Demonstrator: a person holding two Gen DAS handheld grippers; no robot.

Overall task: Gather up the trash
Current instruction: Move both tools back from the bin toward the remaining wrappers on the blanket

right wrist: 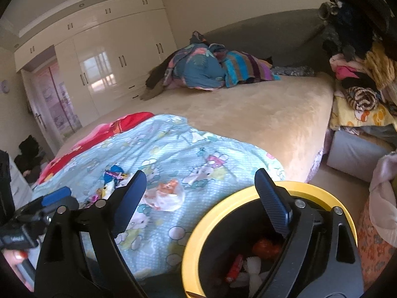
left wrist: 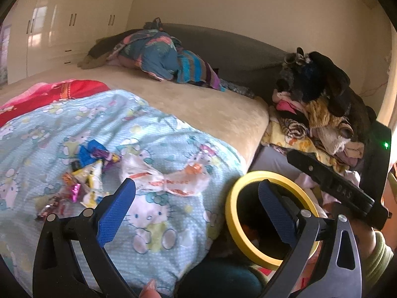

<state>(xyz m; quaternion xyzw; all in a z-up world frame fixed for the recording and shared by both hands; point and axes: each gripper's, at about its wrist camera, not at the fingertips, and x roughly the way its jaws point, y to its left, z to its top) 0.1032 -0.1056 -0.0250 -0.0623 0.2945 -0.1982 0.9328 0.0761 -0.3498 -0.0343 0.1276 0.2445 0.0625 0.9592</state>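
- The bed point(left wrist: 203, 109) fills the middle of both views. A blue cartoon blanket point(left wrist: 158, 134) lies over its near end, low in the frame.
- A pile of clothes point(left wrist: 320, 114) sits at the right side of the left view. I am not picking that up.
- The trash bin point(right wrist: 238, 196) with the yellow rim stands beside the bed, at the lower right of both views. In the right view I can see some trash inside it: something red, something orange and something white. So part of the job is done.
- A white crumpled wrapper point(left wrist: 168, 176) lies on the blanket, in the lower middle of the left view, just past my left fingers.
- A bunch of small shiny candy wrappers point(left wrist: 86, 173) lies at the lower left of that view, next to the white one. These things are still left to pick up.
- My left hand-held gripper point(left wrist: 196, 188) is wide open and holds nothing. It hangs over the edge of the blanket.
- My right hand-held gripper point(right wrist: 201, 181) is wide open too, with nothing in it. One finger is over the bin.
- I think I am about halfway.
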